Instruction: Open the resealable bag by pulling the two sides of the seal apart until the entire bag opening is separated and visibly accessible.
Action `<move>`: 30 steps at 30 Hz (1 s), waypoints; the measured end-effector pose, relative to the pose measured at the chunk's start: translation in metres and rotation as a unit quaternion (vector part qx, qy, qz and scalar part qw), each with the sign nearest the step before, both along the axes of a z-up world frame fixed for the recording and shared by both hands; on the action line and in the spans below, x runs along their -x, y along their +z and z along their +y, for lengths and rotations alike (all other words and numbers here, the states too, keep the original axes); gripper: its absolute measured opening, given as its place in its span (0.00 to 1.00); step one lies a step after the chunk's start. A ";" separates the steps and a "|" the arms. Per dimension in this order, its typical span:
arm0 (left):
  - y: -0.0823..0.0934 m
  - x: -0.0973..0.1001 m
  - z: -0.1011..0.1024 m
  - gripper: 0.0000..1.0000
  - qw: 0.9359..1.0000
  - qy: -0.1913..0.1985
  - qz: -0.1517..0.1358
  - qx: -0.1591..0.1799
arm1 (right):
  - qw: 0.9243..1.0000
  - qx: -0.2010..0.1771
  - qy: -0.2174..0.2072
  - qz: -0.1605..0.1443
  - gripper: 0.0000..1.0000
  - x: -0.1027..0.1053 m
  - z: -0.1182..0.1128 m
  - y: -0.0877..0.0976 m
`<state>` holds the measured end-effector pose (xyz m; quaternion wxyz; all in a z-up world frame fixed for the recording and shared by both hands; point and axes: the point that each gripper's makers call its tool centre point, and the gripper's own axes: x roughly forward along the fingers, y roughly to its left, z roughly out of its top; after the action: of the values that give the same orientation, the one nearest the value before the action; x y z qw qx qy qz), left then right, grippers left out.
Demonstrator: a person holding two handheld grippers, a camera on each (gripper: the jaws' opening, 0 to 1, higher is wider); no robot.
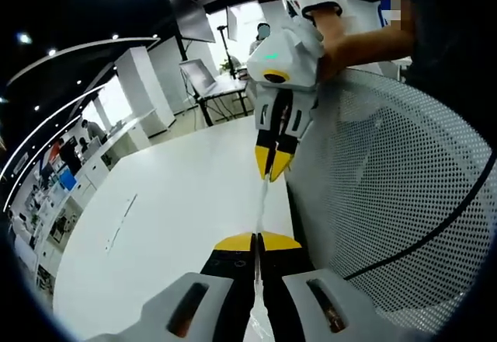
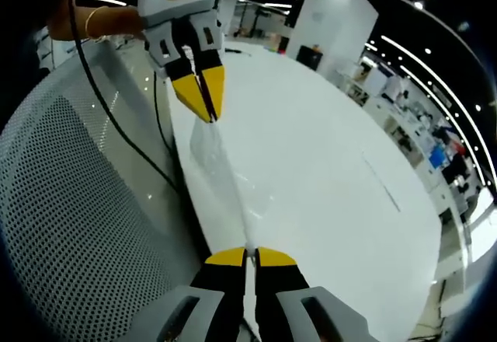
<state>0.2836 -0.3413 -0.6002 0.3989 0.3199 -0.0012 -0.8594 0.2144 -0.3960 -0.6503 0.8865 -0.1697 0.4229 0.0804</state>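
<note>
White table (image 1: 163,202): broad, glossy top, stretching away under both grippers; the same top (image 2: 326,148) shows in the right gripper view with ceiling lights reflected on it.
Mesh panel (image 1: 388,202): grey perforated surface bulging beside the table, with a dark cable curving across it; in the right gripper view it (image 2: 70,202) sits on the opposite side of the picture, again crossed by a black cable.
Room behind: open office space, desks, screens and shelving far off, bright strip lights overhead.
Person: a forearm reaches in at the top of the left gripper view, a hand wrapped around the right gripper's body.
Bag (image 1: 262,206): clear plastic, stretched taut in the air above the table edge, running as a thin pale strip from one gripper to the other; in the right gripper view it (image 2: 221,167) looks wider and see-through, with creases catching the light.
Left gripper (image 1: 257,242): yellow tips pressed together, pinching the near end of the bag; seen from the other camera it (image 2: 206,113) hangs nose-down with its tips closed on the far end.
Right gripper (image 2: 249,256): yellow tips clamped tight on its own end of the bag; from the left gripper view it (image 1: 272,175) points down, tips together on the strip.
</note>
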 end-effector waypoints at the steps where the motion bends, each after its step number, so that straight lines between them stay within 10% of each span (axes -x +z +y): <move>1: 0.000 0.000 0.000 0.00 1.000 -0.001 -0.001 -0.001 | 1.000 0.001 0.005 -0.003 0.00 -0.001 0.002 0.001; 30: 0.002 0.014 -0.023 0.30 0.999 -0.004 -0.026 -0.028 | 0.994 0.065 0.083 -0.006 0.00 -0.008 0.014 0.005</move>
<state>0.2700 -0.3644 -0.5982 0.3865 0.3536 0.0114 -0.8518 0.2221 -0.3824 -0.6452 0.8666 -0.2616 0.4060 0.1252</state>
